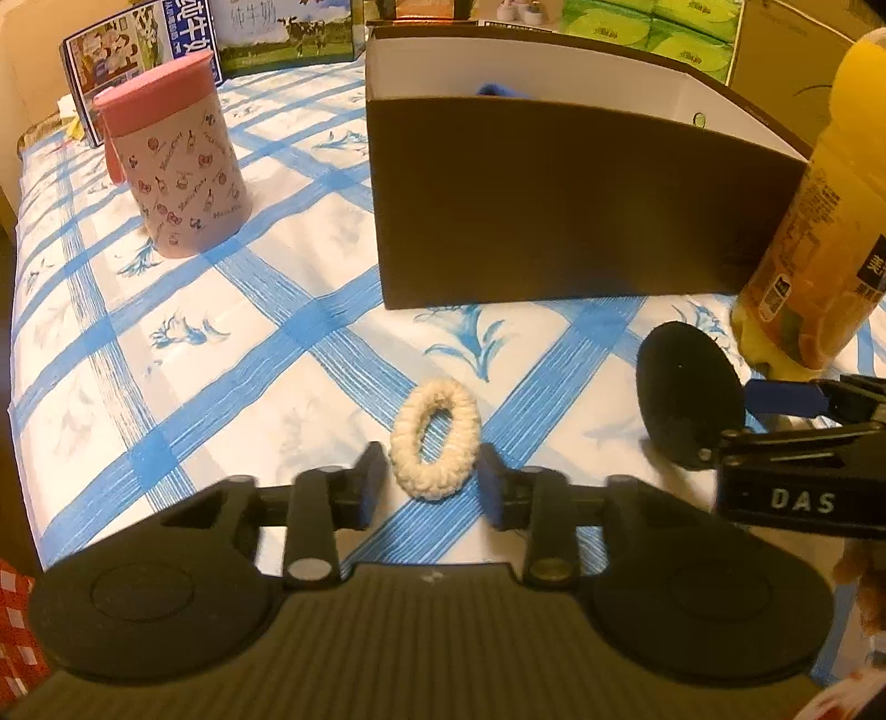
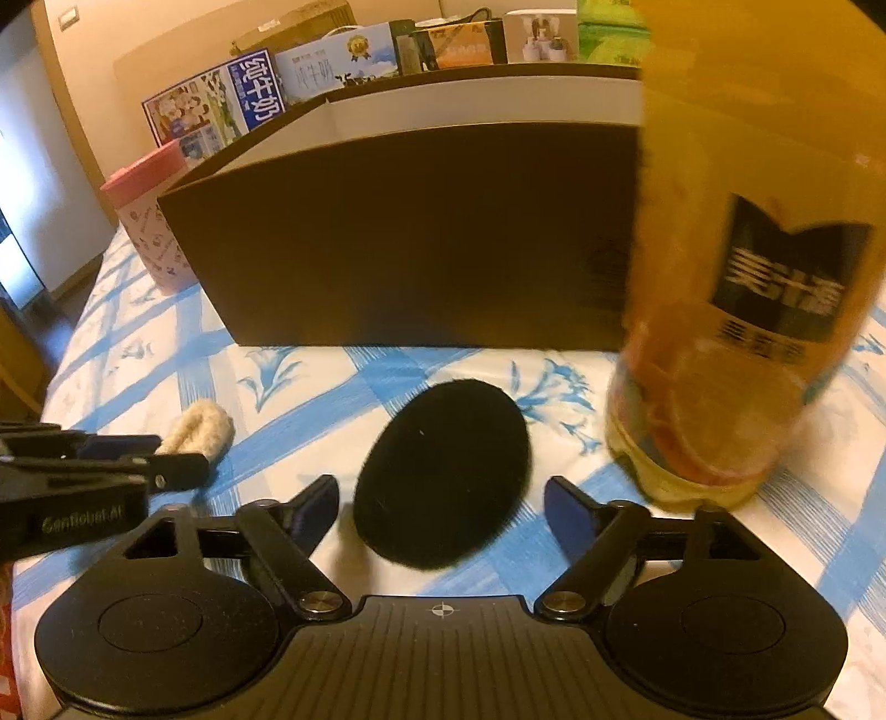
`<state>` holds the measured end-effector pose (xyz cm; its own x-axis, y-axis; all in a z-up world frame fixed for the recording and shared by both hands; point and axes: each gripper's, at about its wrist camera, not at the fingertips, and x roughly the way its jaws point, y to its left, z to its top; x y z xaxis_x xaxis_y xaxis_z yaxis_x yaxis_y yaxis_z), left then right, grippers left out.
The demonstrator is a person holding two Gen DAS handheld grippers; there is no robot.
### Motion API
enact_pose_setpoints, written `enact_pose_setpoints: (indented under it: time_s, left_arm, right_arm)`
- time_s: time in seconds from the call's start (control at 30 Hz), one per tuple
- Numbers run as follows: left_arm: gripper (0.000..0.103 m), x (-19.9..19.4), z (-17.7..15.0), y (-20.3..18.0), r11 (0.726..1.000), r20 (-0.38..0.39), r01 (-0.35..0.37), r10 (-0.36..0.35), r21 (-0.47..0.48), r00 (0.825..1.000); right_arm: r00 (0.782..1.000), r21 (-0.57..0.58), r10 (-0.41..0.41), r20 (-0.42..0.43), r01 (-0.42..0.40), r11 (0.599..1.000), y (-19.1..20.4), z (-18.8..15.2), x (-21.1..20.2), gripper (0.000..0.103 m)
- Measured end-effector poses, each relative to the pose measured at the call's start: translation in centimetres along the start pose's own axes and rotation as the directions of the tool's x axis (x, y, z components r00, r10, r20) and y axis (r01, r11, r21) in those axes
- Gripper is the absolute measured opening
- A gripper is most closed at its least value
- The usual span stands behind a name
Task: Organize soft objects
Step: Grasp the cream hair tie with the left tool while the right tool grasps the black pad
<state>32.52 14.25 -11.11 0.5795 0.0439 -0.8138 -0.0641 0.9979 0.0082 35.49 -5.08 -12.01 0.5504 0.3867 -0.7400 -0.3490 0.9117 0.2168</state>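
Observation:
A cream knitted ring [image 1: 435,437] lies on the blue-checked cloth. My left gripper [image 1: 432,487] is low over it with a finger on each side, close to it or touching; I cannot tell if it grips. A black soft oval pad [image 2: 443,473] lies between the spread fingers of my right gripper [image 2: 440,512], which is open around it. The pad [image 1: 686,396] and the right gripper also show in the left wrist view. The ring [image 2: 196,429] shows at the left in the right wrist view. A dark open box [image 1: 554,210] stands behind, with something blue [image 1: 501,90] inside.
A pink lidded cup [image 1: 177,160] stands at the left of the box. A tall orange juice bottle [image 2: 742,277] stands close to my right gripper's right side. Milk cartons [image 1: 183,39] and green packs [image 1: 659,27] line the far edge. The table's left edge drops off.

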Motion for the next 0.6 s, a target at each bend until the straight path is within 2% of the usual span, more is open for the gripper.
enact_pose_setpoints:
  time_s: [0.27,0.33,0.4,0.6]
  left_arm:
    - [0.042,1.1,0.6,-0.1,1.000,-0.001,0.010,-0.010,-0.009,1.000]
    - [0.040,1.2,0.6,-0.2,1.000,0.004,0.004,-0.004,0.000,1.000]
    - [0.037,1.3,0.6,-0.3,1.000,0.008,0.006,-0.006,0.004,1.000]
    - [0.027,1.0,0.3,-0.5,1.000,0.014,0.007,-0.007,-0.001,1.000]
  right_arm:
    - [0.996,-0.064,-0.093,0.006,0.093,0.994,1.4,0.6,1.7,0.083]
    - [0.995,-0.079,-0.101,0.012,0.101,0.992,1.5,0.6,1.7,0.080]
    - [0.995,-0.099,-0.101,0.022,0.102,0.990,1.7,0.6,1.7,0.071]
    - [0.996,-0.122,-0.086,0.026,0.089,0.989,1.7,0.5,1.4,0.066]
